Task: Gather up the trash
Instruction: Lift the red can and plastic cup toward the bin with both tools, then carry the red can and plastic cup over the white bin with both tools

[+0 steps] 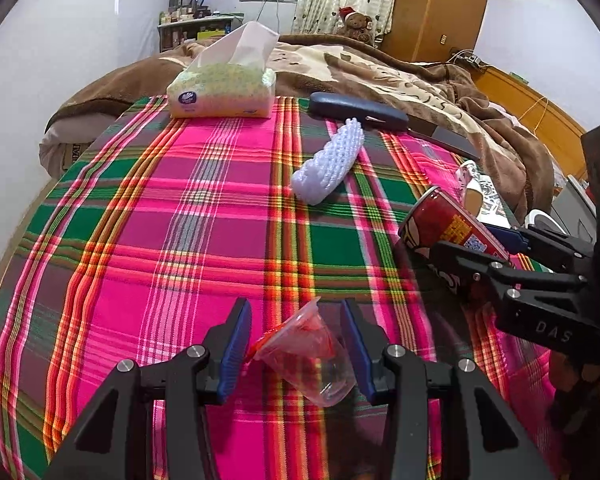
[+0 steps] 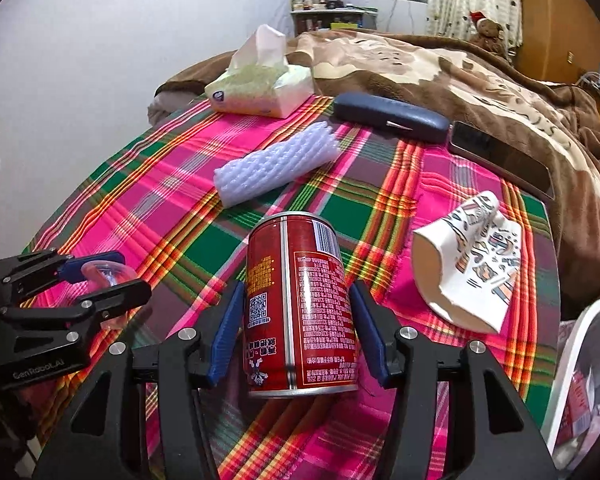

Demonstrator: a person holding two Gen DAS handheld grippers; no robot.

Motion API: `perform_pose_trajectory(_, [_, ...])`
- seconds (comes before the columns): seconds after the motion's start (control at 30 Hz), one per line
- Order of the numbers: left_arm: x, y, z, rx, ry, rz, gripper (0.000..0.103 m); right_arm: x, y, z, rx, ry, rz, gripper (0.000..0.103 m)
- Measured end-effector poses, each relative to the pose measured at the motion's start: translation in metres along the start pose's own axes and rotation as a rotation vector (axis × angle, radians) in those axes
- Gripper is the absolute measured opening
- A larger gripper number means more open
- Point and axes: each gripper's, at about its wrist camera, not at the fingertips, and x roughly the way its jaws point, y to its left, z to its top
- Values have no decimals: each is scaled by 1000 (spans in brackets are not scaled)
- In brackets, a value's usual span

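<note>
A clear plastic cup (image 1: 312,356) with red residue lies tilted between the blue pads of my left gripper (image 1: 294,308), which is shut on it just above the plaid tablecloth (image 1: 160,240). The right wrist view shows that same left gripper (image 2: 128,272) at the left, clamping the cup (image 2: 104,276). My right gripper (image 2: 299,286) is shut on a red drink can (image 2: 300,312), held tilted along its fingers. In the left wrist view the can (image 1: 444,224) and right gripper (image 1: 470,240) are at the right edge. A white foam net sleeve (image 2: 272,168) and a crushed printed paper cup (image 2: 472,264) lie loose on the cloth.
A tissue pack (image 1: 224,88) stands at the far side, with a dark glasses case (image 2: 392,116) and a flat dark phone (image 2: 504,160) to its right. A bed with a brown blanket (image 2: 440,68) lies behind the table. A white round bin rim (image 2: 580,360) shows at the lower right.
</note>
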Motion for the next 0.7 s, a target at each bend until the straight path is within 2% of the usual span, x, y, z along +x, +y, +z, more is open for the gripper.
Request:
perform_pose_trajectory(0.17, [-9, -14, -1, 26, -15, -16, 46, -7, -1, -5, 27, -12, 1, 55])
perform_pose_trajectory(0.47, [-29, -45, 0, 69, -52, -39, 46, -43, -20, -19, 122, -86, 6, 55])
perform_pose_trajectory(0.7, [-45, -79, -2, 108, -72, -82, 46, -70, -36, -29, 161, -123, -33, 55])
